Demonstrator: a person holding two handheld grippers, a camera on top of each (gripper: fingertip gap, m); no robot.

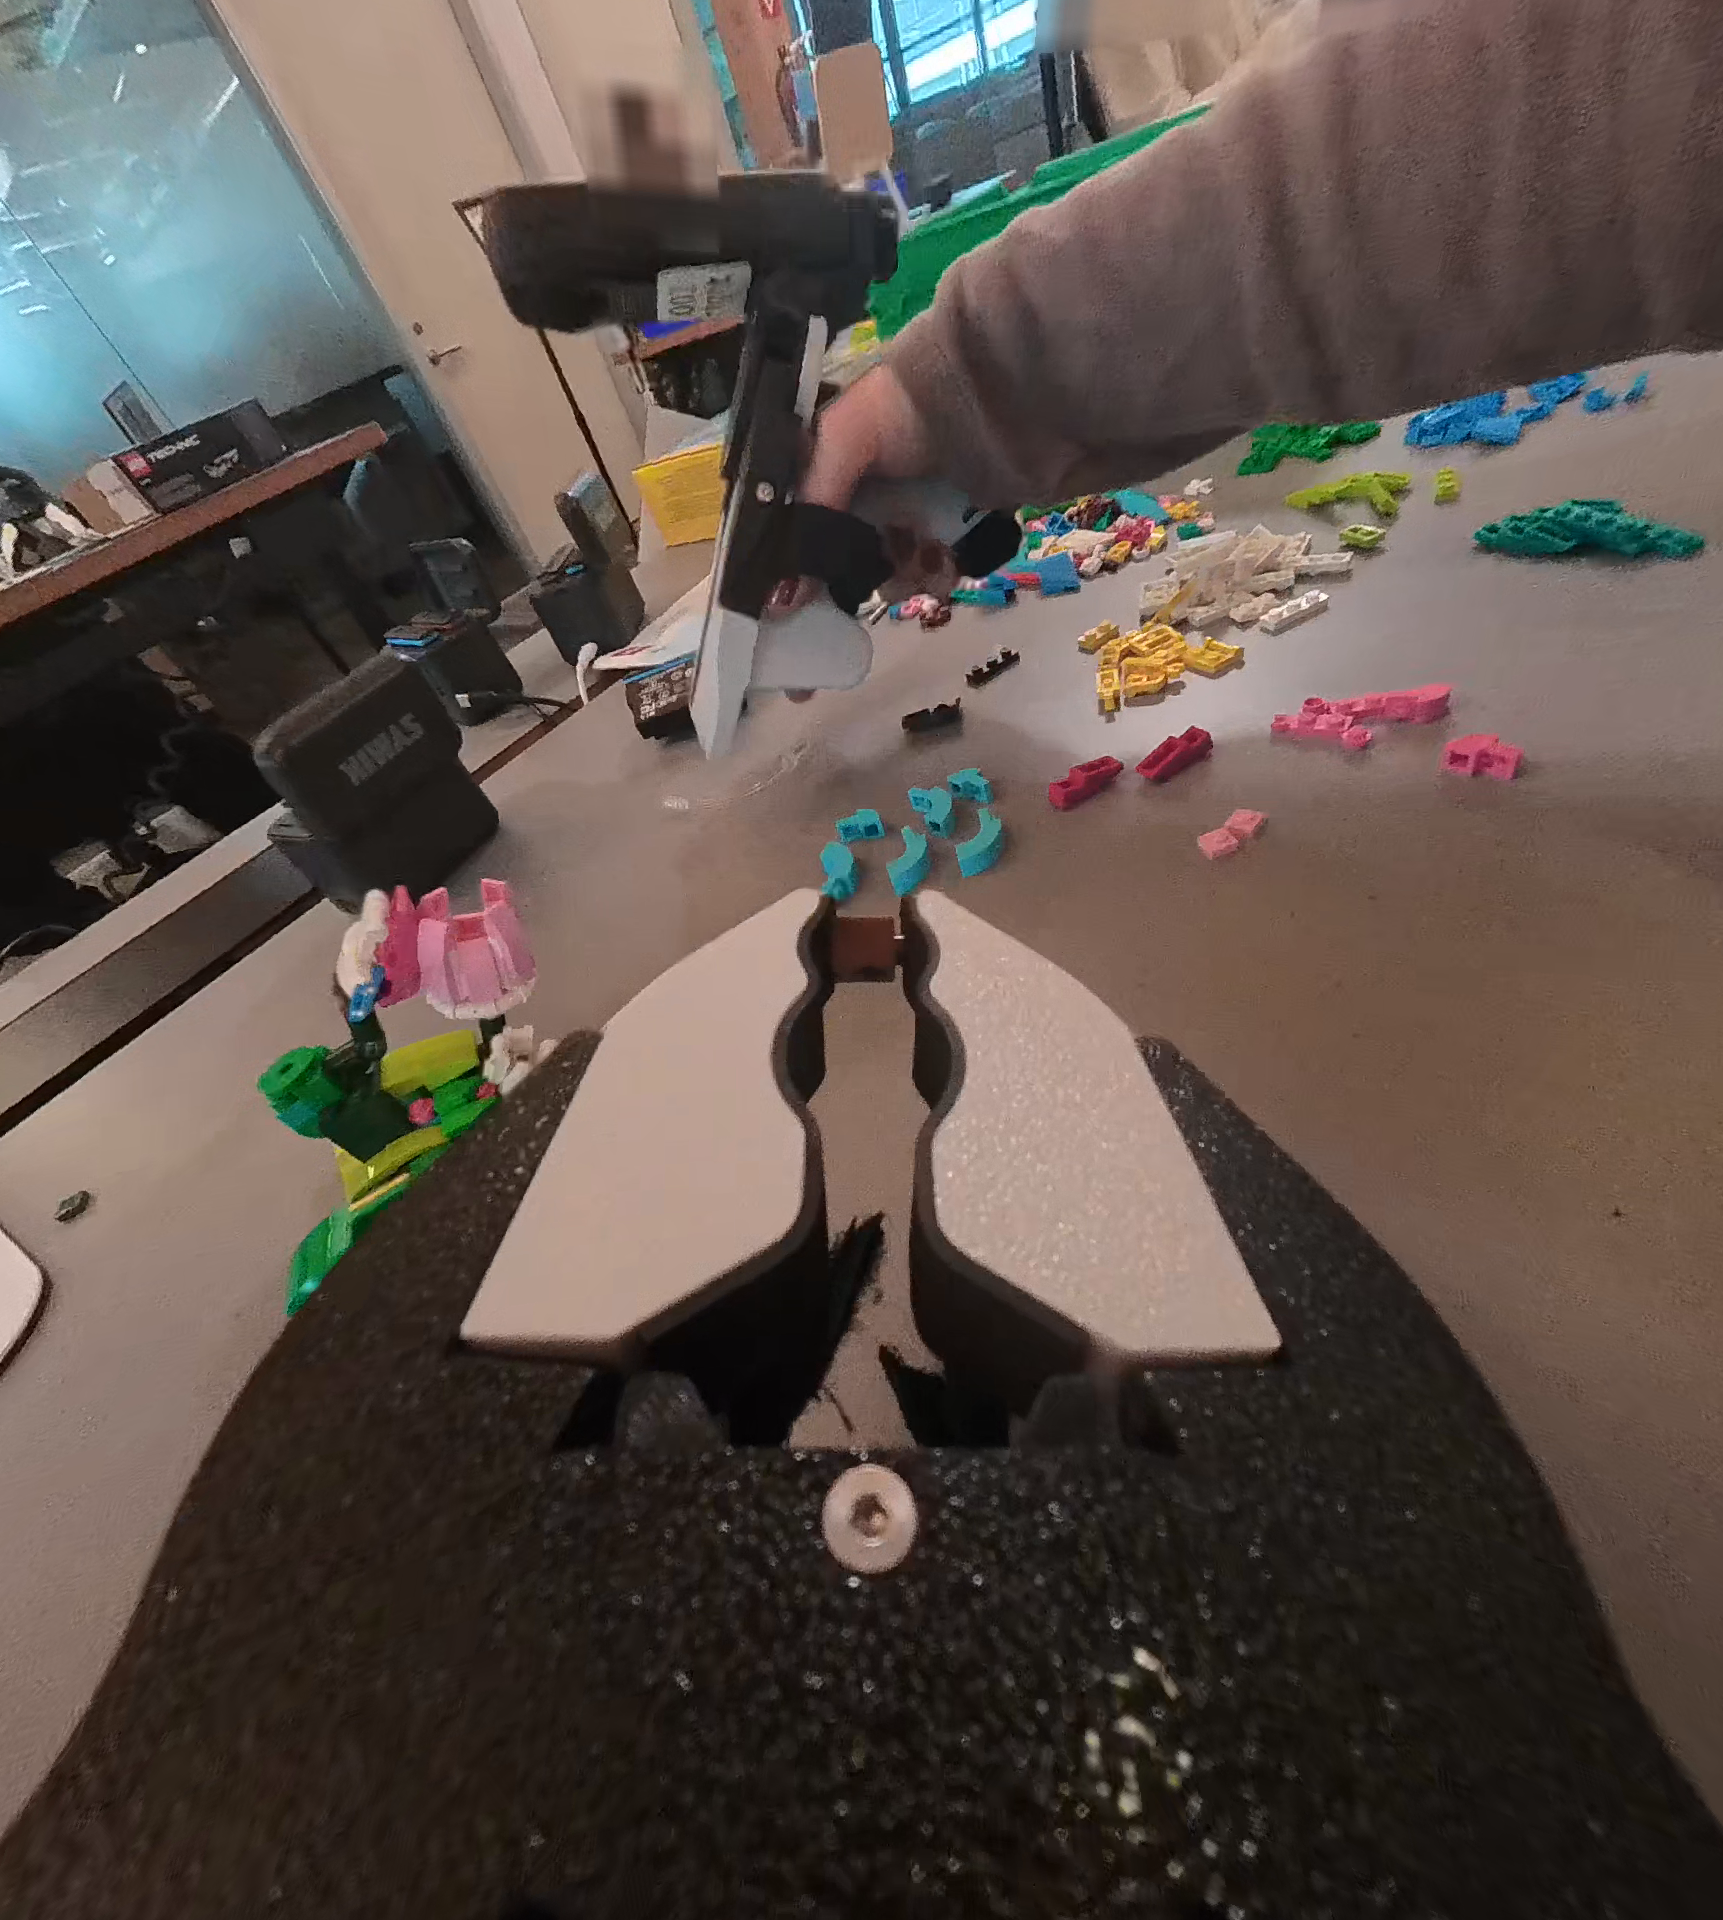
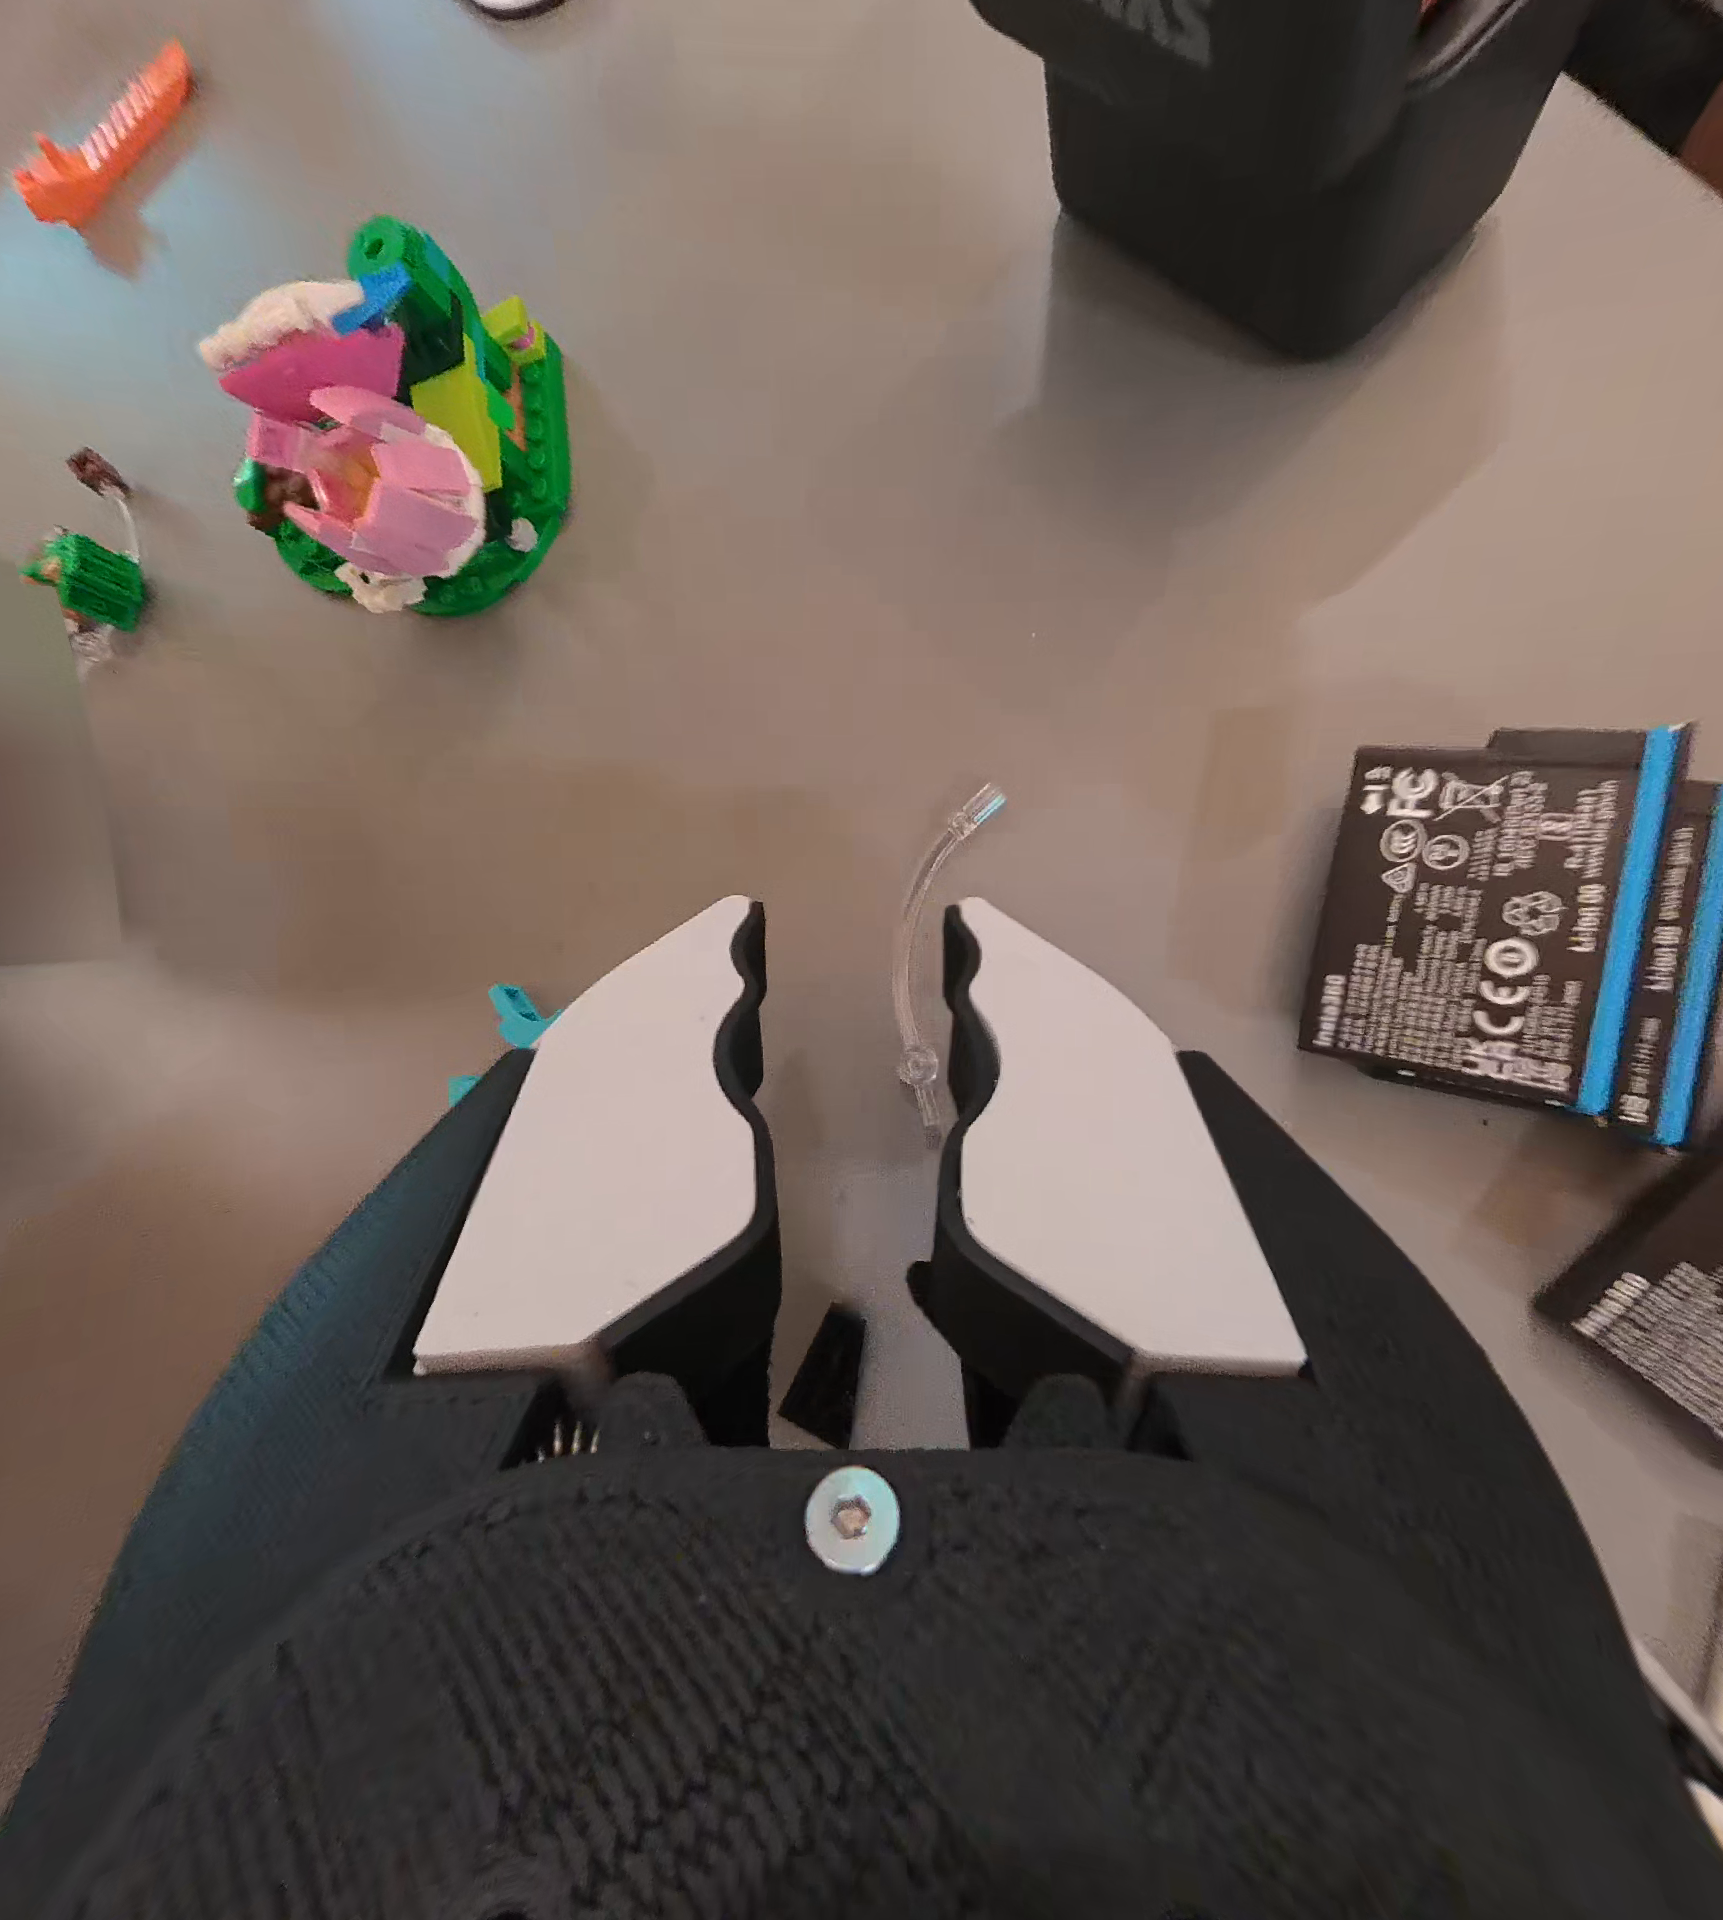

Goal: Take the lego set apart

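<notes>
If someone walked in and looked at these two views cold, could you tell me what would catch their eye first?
Probably the pink-and-green flower build, standing alone on the grey table ahead and left of the open right tongs. Next, the colour-sorted brick piles spread across the far side of the table. Then the left tongs, pinching a small brown brick at their tips.

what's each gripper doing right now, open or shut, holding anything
Left gripper: shut on a small brown brick.
Right gripper: open, holding nothing; a clear curved piece lies between its fingers.

flower model [image 2: 389,436] left of case [image 2: 1283,177] | batteries [image 2: 1501,914] right
</notes>
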